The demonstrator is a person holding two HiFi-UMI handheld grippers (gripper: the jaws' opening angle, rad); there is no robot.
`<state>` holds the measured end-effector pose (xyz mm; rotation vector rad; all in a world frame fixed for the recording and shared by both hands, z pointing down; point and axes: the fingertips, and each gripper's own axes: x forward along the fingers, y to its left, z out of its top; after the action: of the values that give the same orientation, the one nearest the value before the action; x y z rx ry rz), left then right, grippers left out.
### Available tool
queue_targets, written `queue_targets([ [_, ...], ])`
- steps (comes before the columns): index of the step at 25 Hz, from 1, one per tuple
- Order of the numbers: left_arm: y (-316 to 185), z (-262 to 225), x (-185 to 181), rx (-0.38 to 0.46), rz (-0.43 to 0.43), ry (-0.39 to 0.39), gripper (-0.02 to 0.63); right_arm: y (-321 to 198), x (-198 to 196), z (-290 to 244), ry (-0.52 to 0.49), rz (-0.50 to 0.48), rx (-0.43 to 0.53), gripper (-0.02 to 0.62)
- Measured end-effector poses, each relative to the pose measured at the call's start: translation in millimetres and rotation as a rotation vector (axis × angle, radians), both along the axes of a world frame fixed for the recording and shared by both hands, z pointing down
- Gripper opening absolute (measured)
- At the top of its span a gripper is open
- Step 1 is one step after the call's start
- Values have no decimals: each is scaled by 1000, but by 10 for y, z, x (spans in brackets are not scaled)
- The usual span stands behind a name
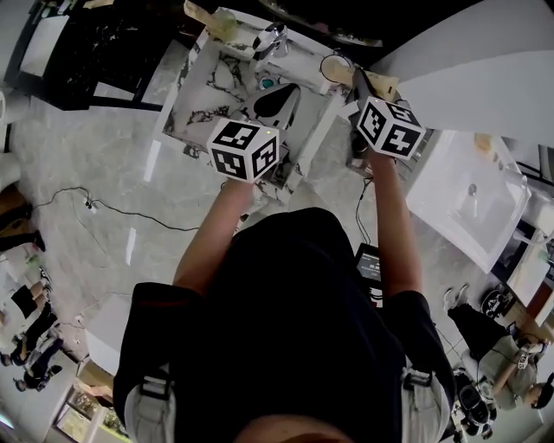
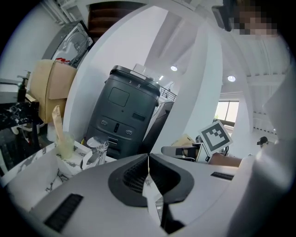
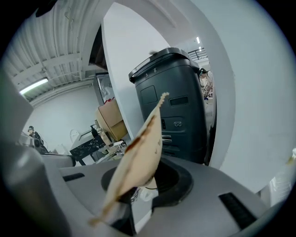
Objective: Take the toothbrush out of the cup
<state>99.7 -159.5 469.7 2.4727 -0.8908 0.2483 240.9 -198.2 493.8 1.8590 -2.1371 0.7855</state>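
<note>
My right gripper (image 1: pixel 362 86) (image 3: pixel 138 187) is shut on a flat tan toothbrush (image 3: pixel 141 148), which sticks up and away from the jaws. In the head view the toothbrush (image 1: pixel 378 84) hangs just right of a clear cup (image 1: pixel 336 66) on the back right corner of the marble washbasin (image 1: pixel 195 86). My left gripper (image 1: pixel 279 97) (image 2: pixel 148 158) is shut with nothing in it, over the middle of the basin. A second clear cup (image 1: pixel 221 23) (image 2: pixel 64 146) with another tan toothbrush stands at the back left corner.
A chrome tap (image 1: pixel 270 39) (image 2: pixel 98 152) rises at the back of the basin. A white washbasin (image 1: pixel 472 199) lies to the right. A dark grey bin-like unit (image 2: pixel 124 111) (image 3: pixel 173 106) stands behind, beside a white curved wall. A cable (image 1: pixel 112 210) runs across the floor at the left.
</note>
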Motion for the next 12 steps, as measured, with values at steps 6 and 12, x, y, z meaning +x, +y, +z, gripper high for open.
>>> queue_targets([
  [6, 182, -158, -93, 27, 6, 9, 17, 168, -48, -223, 3, 16, 41, 67],
  [12, 346, -297, -226, 52, 2, 16, 17, 354, -136, -367, -2, 27, 65, 67],
])
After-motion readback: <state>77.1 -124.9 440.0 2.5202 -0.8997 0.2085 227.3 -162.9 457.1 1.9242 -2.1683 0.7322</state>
